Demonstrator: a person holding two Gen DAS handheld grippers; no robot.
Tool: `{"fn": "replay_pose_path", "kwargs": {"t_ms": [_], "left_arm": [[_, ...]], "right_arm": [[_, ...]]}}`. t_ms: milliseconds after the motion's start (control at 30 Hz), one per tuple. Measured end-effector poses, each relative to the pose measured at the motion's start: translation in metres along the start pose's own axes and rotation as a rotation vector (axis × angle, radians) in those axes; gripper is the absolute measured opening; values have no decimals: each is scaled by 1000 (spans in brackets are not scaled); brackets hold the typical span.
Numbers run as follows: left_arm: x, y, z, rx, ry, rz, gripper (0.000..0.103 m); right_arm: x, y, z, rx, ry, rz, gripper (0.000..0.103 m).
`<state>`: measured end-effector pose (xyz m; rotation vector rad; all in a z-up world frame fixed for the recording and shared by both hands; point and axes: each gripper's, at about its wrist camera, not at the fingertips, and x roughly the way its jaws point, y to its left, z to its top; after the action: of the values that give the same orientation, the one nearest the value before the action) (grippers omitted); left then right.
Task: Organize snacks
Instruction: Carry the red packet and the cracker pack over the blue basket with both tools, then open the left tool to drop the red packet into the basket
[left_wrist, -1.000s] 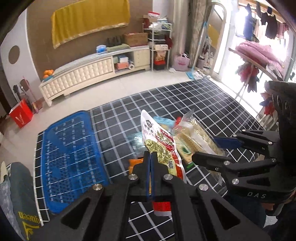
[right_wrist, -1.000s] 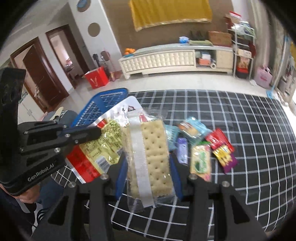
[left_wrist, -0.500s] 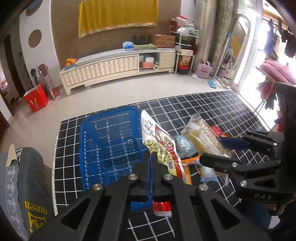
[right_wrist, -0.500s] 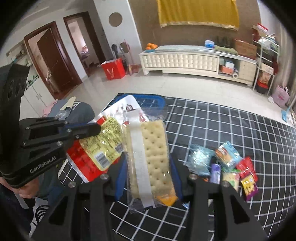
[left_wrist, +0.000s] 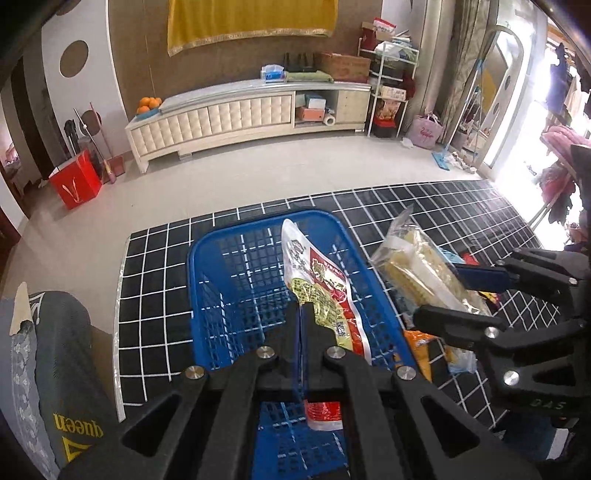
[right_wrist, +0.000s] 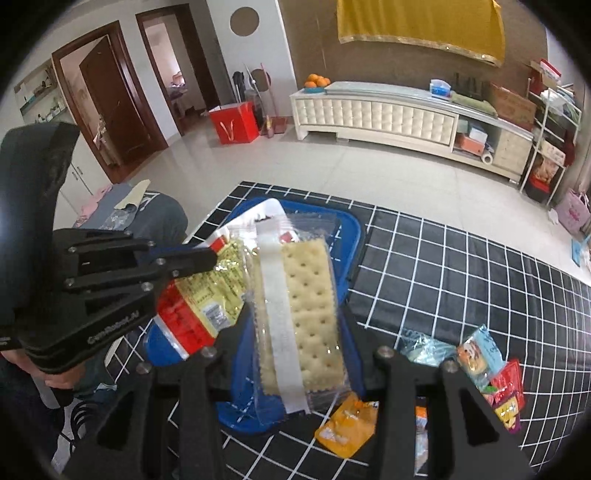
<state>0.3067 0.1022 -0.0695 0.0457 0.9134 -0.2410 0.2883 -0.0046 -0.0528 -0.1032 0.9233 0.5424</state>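
My left gripper (left_wrist: 302, 314) is shut on a white, yellow and red snack bag (left_wrist: 317, 288), held above the blue mesh basket (left_wrist: 236, 295). My right gripper (right_wrist: 295, 325) is shut on a clear pack of crackers (right_wrist: 306, 310), also over the blue basket (right_wrist: 351, 236). In the left wrist view the cracker pack (left_wrist: 417, 269) and the right gripper (left_wrist: 461, 295) hang just right of the basket's rim. In the right wrist view the left gripper (right_wrist: 207, 262) and the snack bag (right_wrist: 207, 302) sit at the left.
Several loose snack packets (right_wrist: 480, 365) lie on the black grid mat (right_wrist: 480, 288) to the right of the basket, with an orange packet (right_wrist: 347, 428) nearest. A person's knee in dark trousers (left_wrist: 62, 369) is at the left. Beyond the mat is tiled floor (left_wrist: 258, 173) and a long cream cabinet (left_wrist: 243, 114).
Both grippers have swung left with their packs, from over the snack pile to above the blue basket. Neither grip has changed.
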Motion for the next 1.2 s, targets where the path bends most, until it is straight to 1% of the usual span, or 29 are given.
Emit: {"fn": "replay_pose_path", "kwargs": {"t_ms": [100, 167, 200, 267, 300, 367, 533, 800, 867, 933, 967, 1200], "left_arm": [[14, 4, 4, 3, 10, 18, 0], [21, 8, 9, 21, -7, 33, 2], [22, 10, 11, 16, -13, 38, 5], [26, 17, 13, -11, 0, 39, 24], [27, 19, 13, -20, 7, 42, 37], [22, 21, 10, -23, -5, 52, 37], [9, 28, 5, -48, -4, 62, 37], [-25, 48, -10, -91, -33, 91, 41], [-30, 55, -15, -102, -35, 94, 43], [-34, 61, -21, -108, -35, 100, 48], [-34, 63, -25, -111, -34, 102, 49], [-35, 76, -39, -132, -18, 118, 49]], "right_arm": [[11, -6, 3, 12, 16, -10, 48], [15, -9, 3, 18, 26, -17, 48], [17, -10, 2, 21, 30, -21, 48], [19, -10, 2, 23, 38, -26, 48], [18, -10, 1, 23, 41, -27, 48], [17, -11, 1, 23, 42, -30, 48], [12, -6, 4, 21, 40, -20, 48], [6, 20, 12, -6, 32, 2, 48], [9, 25, 14, -11, 38, 10, 48], [14, 32, 17, -16, 47, 16, 48], [17, 34, 18, -18, 50, 17, 48], [40, 50, 23, -45, 81, 12, 48]]}}
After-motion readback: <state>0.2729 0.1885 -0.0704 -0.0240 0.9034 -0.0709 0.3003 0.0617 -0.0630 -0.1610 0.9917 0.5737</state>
